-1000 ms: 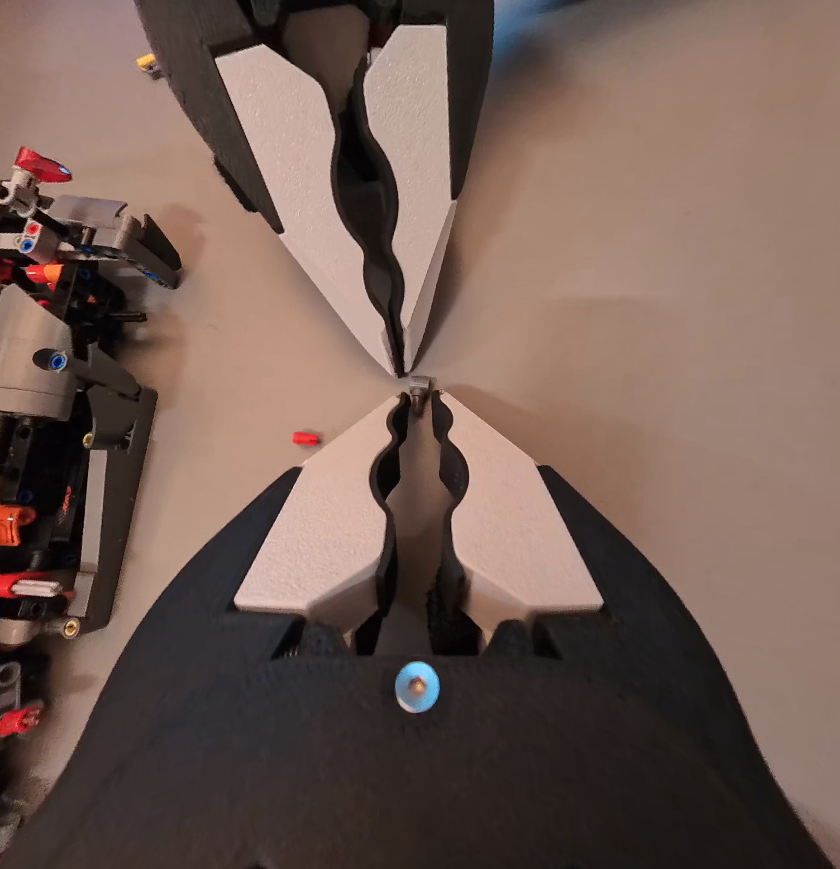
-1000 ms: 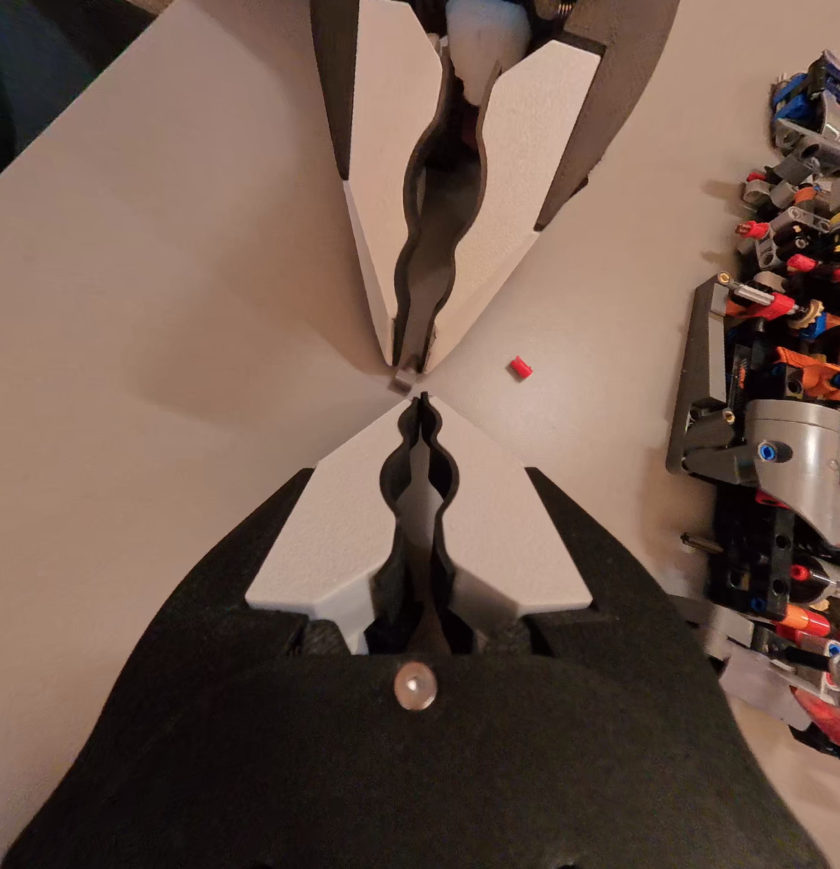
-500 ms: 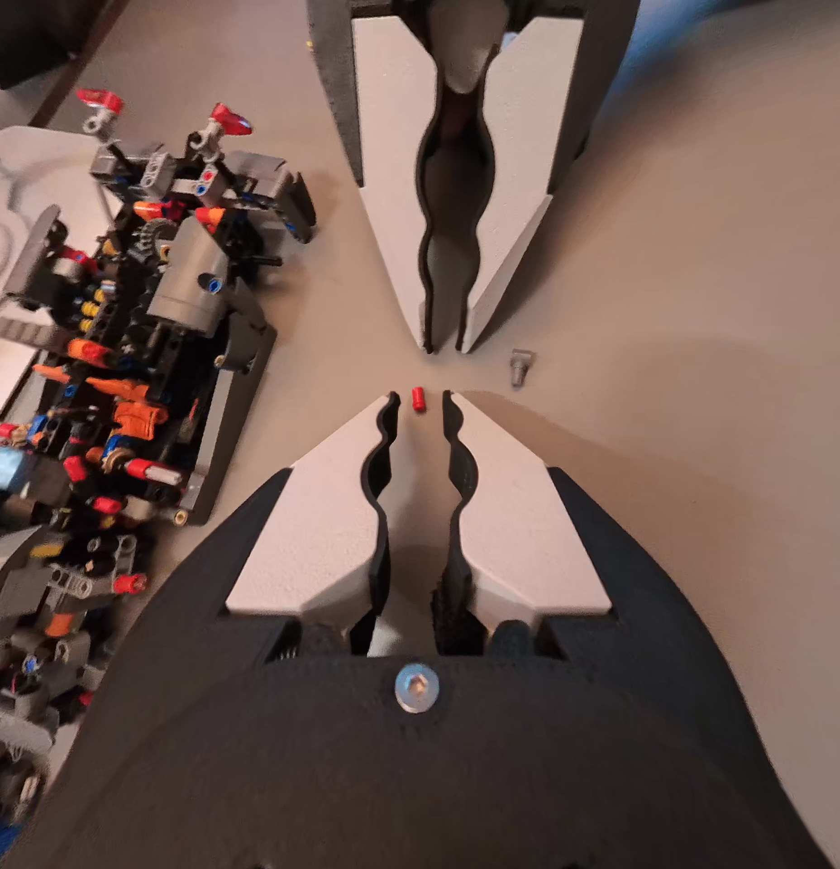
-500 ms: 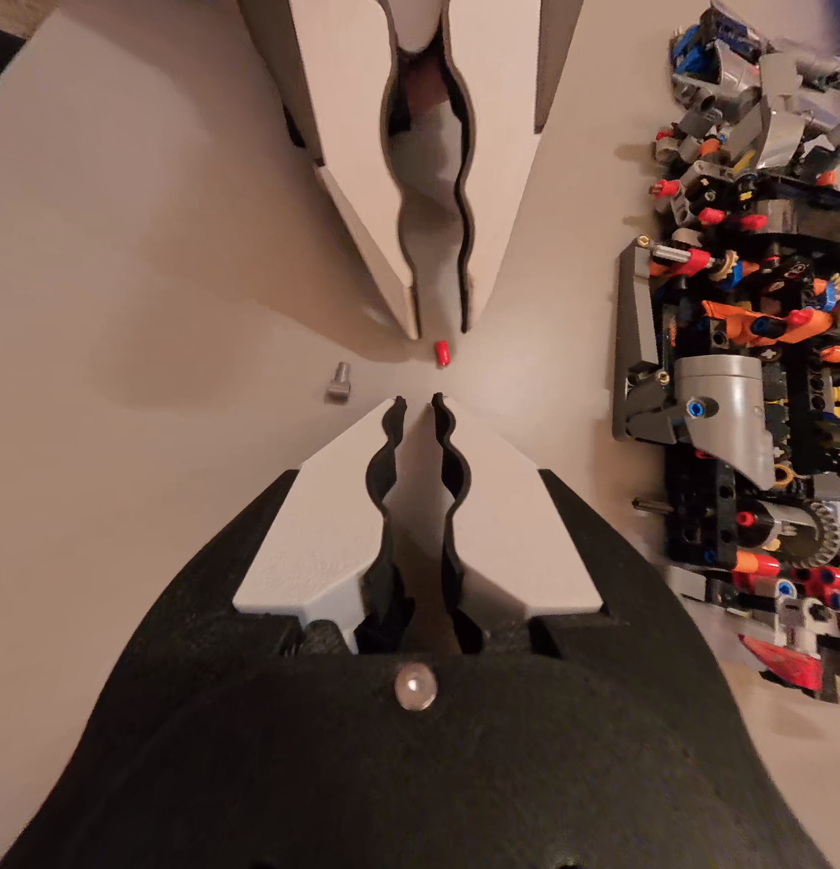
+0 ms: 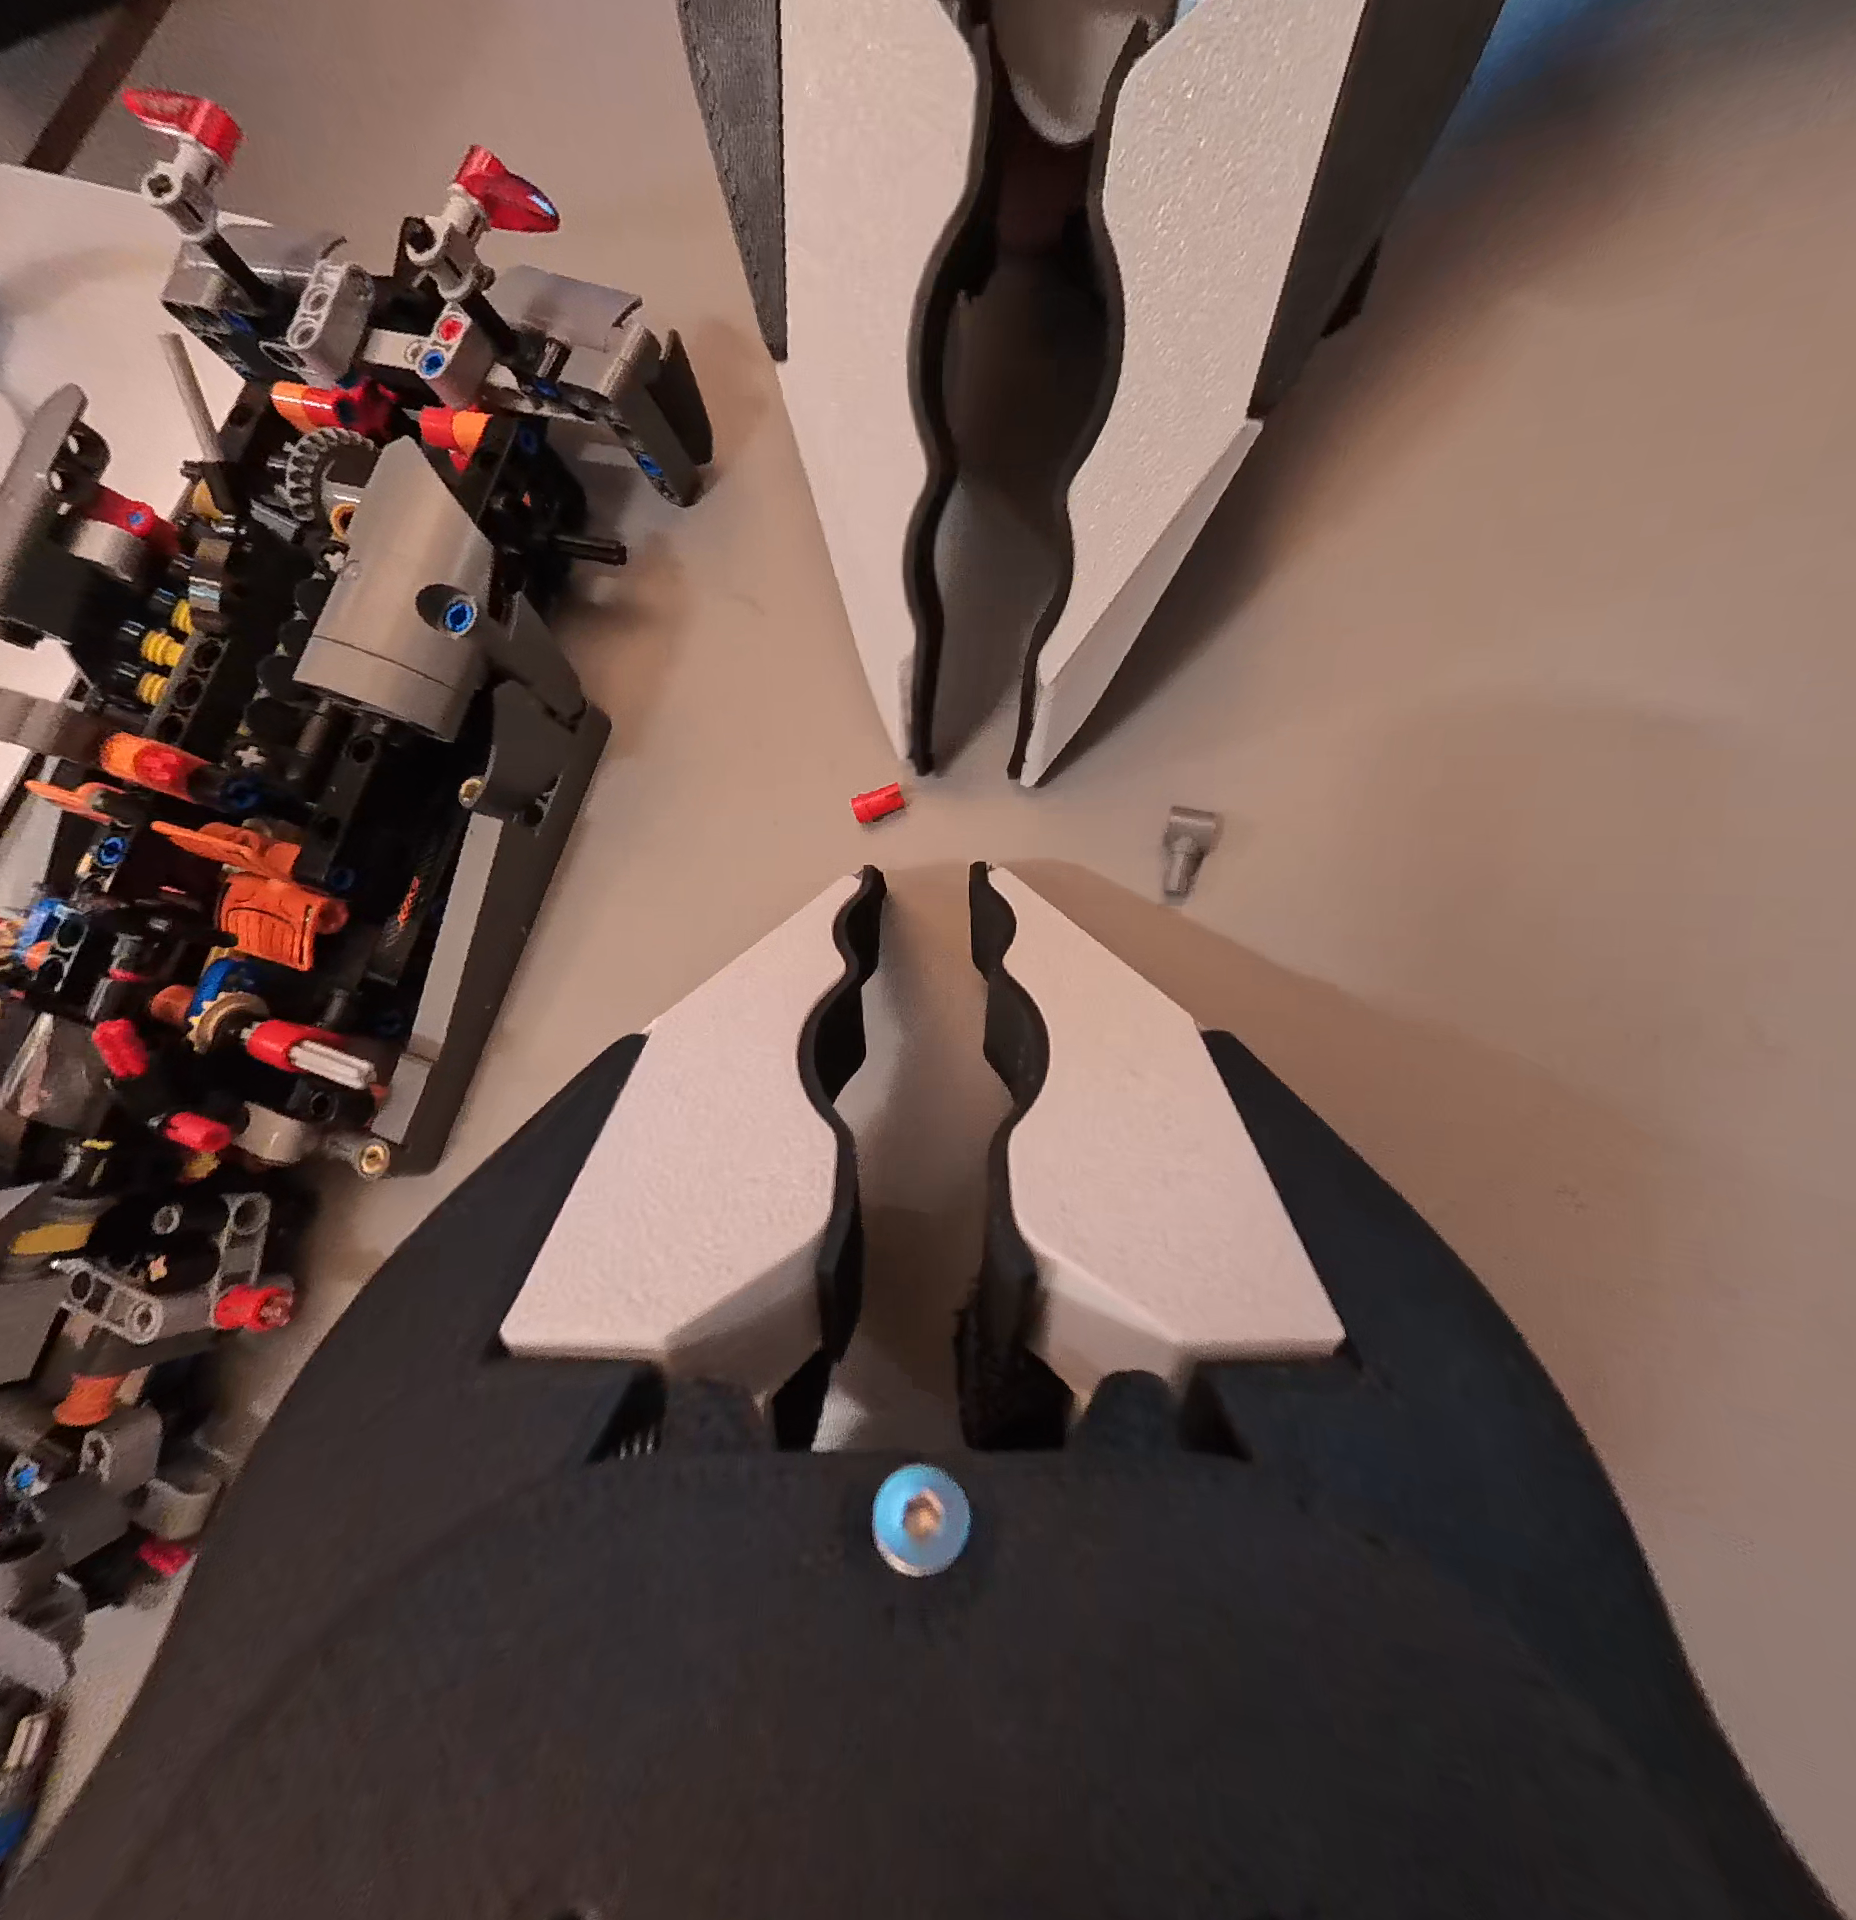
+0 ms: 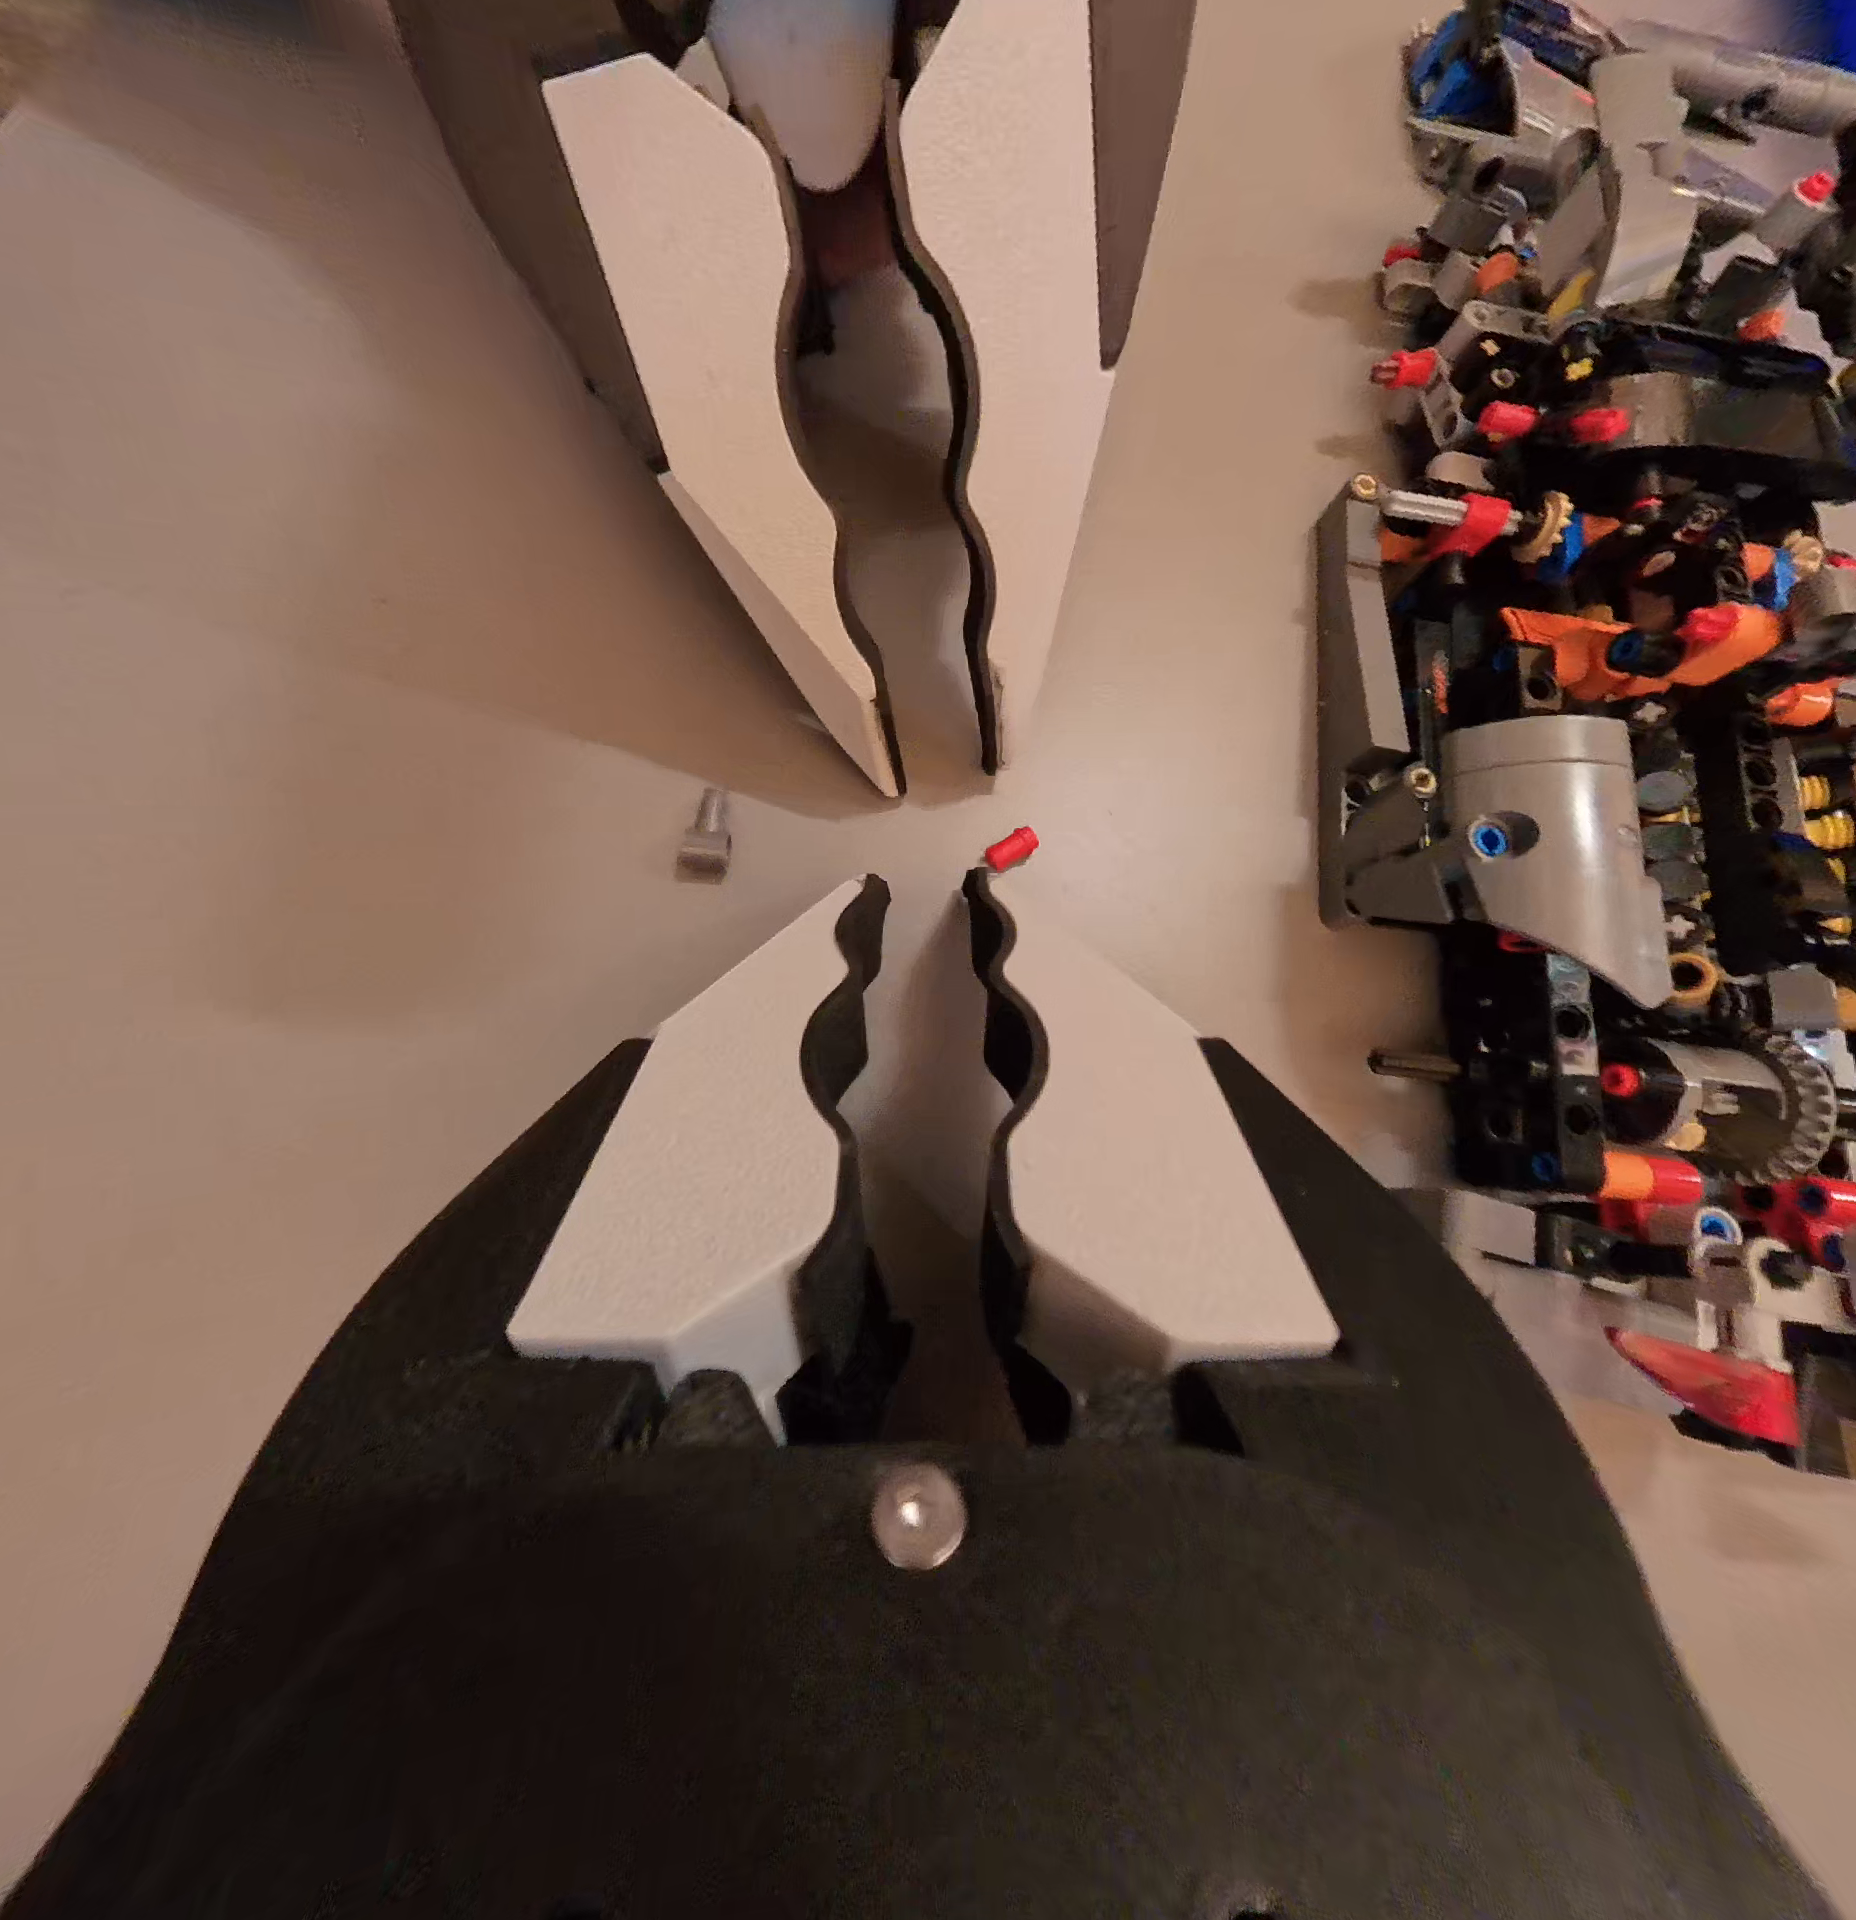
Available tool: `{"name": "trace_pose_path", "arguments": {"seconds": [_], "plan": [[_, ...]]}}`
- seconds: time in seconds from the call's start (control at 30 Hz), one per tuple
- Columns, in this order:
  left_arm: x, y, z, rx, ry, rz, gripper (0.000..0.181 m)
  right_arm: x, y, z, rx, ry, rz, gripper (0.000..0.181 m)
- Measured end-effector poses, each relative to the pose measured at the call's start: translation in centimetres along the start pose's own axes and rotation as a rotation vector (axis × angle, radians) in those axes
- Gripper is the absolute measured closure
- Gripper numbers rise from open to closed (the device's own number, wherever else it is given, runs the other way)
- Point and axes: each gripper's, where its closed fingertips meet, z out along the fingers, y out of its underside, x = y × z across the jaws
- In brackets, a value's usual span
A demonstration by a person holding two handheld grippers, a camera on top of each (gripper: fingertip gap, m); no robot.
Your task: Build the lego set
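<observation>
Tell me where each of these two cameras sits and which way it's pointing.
Left wrist view: rides the left gripper, looking down along its open fingers at the table; the right gripper opposite.
Right wrist view: rides the right gripper, facing the opposite way; the left gripper opposite.
Shared: red pin, grey pin, lego model.

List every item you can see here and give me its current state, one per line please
left tool: open, holding nothing, tips just above the table
right tool: open, holding nothing, facing the left tool tip to tip
red pin: loose on the table, lying on its side, not gripped
grey pin: loose on the table, lying flat, apart from both tools
lego model: partly built, resting on the table, untouched
</observation>
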Motion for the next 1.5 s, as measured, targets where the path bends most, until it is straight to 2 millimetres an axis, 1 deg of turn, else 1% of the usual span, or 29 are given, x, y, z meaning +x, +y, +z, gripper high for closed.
{"name": "trace_pose_path", "arguments": {"seconds": [0.13,0.23,0.3,0.47,0.6,0.67,0.77,0.9,0.97,1.1,1.27,1.33,1.4,1.5], "plan": [[-0.4,-0.5,0.6,-0.003,-0.004,0.007,0.166,0.6,0.1,-0.1,-0.003,0.016,0.038,0.157],[-0.6,-1.0,1.1,-0.004,0.012,-0.002,0.164,0.9,0.3,-0.1,-0.007,0.013,0.073,0.154],[-0.7,-1.2,1.3,-0.001,0.023,0.003,0.163,0.7,0.2,0.0,-0.007,-0.002,0.074,0.158],[-0.2,-1.5,1.7,0.011,0.039,0.01,0.171,0.2,0.1,0.0,-0.009,-0.02,0.061,0.165],[-0.4,-1.2,1.2,0.013,0.041,0.01,0.163,0.4,0.3,-0.3,-0.005,-0.012,0.06,0.163],[-0.5,-1.0,0.9,0.023,0.037,0.0,0.166,0.5,0.1,-0.5,0.007,-0.007,0.06,0.164],[-0.1,-1.0,1.0,0.024,0.054,0.006,0.168,0.7,0.3,-0.4,0.0,-0.009,0.068,0.164],[0.3,-1.4,1.4,0.02,0.062,0.048,0.174,0.1,0.3,-0.1,-0.009,-0.033,0.051,0.169],[0.4,-1.5,1.5,0.022,0.072,0.062,0.174,0.1,0.3,-0.2,-0.007,-0.034,0.044,0.169],[0.6,-1.5,1.4,0.037,0.092,0.077,0.175,0.6,0.3,-0.6,0.01,-0.015,0.052,0.167],[0.6,-1.4,1.2,0.044,0.083,0.091,0.175,0.3,0.3,-0.2,0.001,-0.025,0.028,0.167],[1.0,-1.6,0.8,0.064,0.112,0.087,0.172,0.2,0.3,-0.2,0.002,-0.028,0.024,0.168],[0.8,-1.9,0.3,0.086,0.103,0.079,0.171,0.1,0.3,-0.2,0.004,-0.03,0.022,0.169],[0.7,-1.4,-0.3,0.064,0.1,0.072,0.171,0.0,0.2,-0.1,0.005,-0.033,0.016,0.169]]}}
